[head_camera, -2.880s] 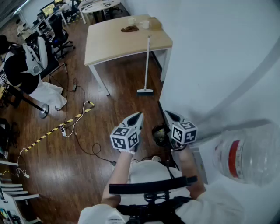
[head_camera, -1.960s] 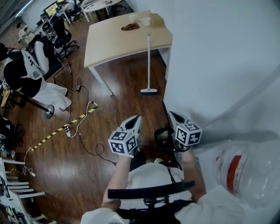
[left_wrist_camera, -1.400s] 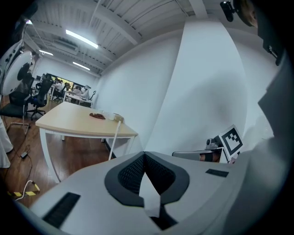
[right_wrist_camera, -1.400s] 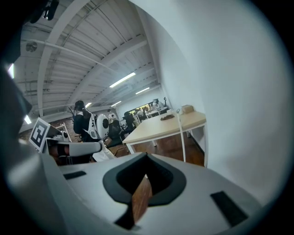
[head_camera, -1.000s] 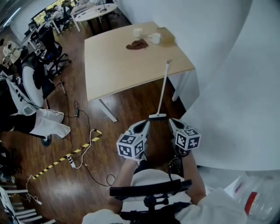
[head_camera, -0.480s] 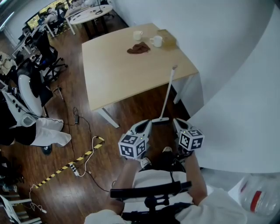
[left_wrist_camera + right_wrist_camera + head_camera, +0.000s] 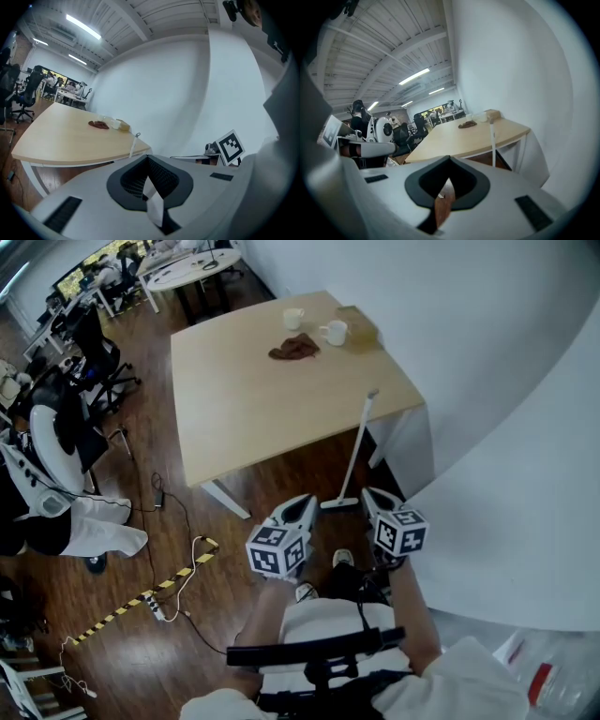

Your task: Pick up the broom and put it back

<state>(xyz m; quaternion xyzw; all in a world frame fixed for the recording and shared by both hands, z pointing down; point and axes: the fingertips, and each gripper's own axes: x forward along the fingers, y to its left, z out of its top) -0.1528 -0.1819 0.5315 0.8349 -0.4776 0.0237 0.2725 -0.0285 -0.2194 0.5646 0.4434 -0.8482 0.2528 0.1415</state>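
Observation:
A broom with a white handle (image 7: 356, 448) leans against the front right edge of the light wood table (image 7: 234, 409). Its flat head (image 7: 339, 503) rests on the wooden floor. My left gripper (image 7: 301, 504) and right gripper (image 7: 369, 494) are held side by side just short of the broom head, one on each side, both shut and empty. The broom handle (image 7: 133, 146) rises ahead by the table edge in the left gripper view. From the right gripper view the handle (image 7: 492, 140) stands a little to the right of straight ahead.
Two cups (image 7: 334, 332), a brown cloth (image 7: 293, 349) and a box (image 7: 361, 326) sit at the table's far end. A curved white wall (image 7: 506, 502) runs close on the right. Cables and striped tape (image 7: 141, 599) lie on the floor left, with office chairs (image 7: 56, 427) beyond.
The view and both grippers have advanced toward the table. The broom, far ahead before, now stands right in front of the gripper tips. Both grippers stay shut.

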